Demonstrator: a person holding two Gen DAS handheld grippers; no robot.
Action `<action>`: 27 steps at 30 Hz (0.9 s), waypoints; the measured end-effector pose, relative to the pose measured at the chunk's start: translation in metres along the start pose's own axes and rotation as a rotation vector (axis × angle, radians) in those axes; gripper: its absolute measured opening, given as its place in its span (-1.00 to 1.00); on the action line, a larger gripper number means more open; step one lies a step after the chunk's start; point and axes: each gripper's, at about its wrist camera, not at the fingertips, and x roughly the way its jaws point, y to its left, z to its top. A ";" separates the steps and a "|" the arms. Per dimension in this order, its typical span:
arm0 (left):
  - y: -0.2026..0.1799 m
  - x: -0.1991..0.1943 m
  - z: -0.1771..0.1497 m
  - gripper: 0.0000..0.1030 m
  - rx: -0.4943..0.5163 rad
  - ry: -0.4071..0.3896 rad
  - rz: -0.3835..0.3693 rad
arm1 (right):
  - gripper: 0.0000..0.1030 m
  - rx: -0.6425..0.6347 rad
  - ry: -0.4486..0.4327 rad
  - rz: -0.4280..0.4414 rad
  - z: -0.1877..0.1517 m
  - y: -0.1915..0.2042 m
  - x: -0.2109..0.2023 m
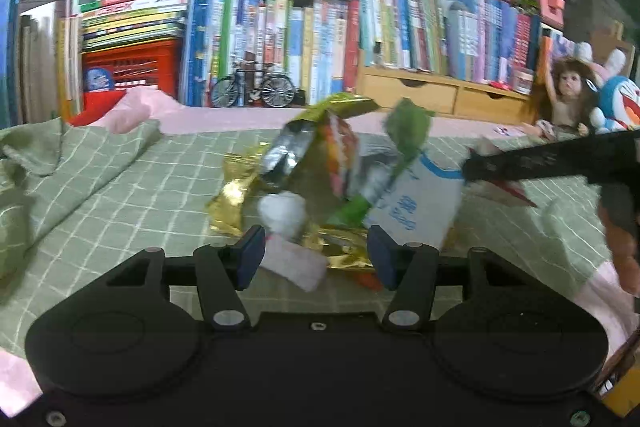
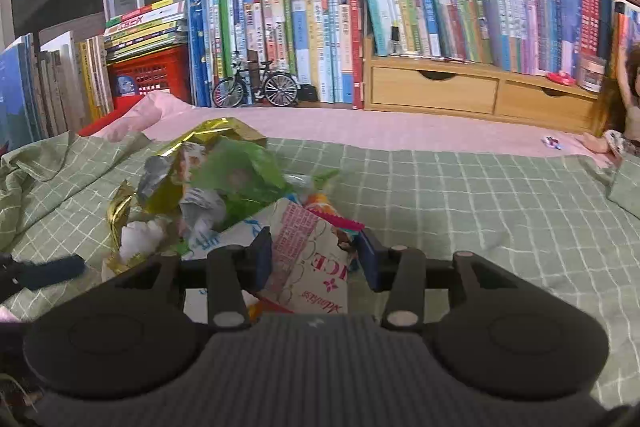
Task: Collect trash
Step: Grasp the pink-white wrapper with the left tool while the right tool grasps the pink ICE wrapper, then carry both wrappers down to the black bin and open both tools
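A green checked bedspread covers the bed, with a pink sheet showing along its far edge, where a long row of books, a red crate, a wooden drawer unit and a model bicycle stand. A doll and a blue plush toy sit at the far right corner. The trash pile lies on the bedspread towards its near left part, a loose heap running roughly left to right in the left wrist view: a crumpled gold foil wrapper, a silver-lined snack bag standing open and tilted up towards the books, a green wrapper, a white packet with blue print slanting down to the right, and a white tissue ball. The left gripper sits half open at the pile's near edge, with gold foil and a pink scrap between its blue pads; whether they press on it I cannot tell. The right gripper has a pink printed wrapper between its pads, its long axis running away from the camera towards the pile; the pads stand close against its edges, but a firm grip cannot be confirmed.
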 end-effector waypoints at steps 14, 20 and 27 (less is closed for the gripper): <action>0.006 0.037 -0.007 -0.13 0.042 0.122 -0.008 | -0.05 -0.014 0.019 -0.007 -0.023 -0.005 -0.016; -0.003 0.019 -0.005 -0.14 0.091 0.099 -0.003 | -0.05 0.012 0.013 0.007 -0.027 -0.008 -0.026; -0.012 -0.008 -0.005 -0.14 0.112 0.078 -0.020 | -0.06 0.026 0.017 0.028 -0.033 -0.006 -0.041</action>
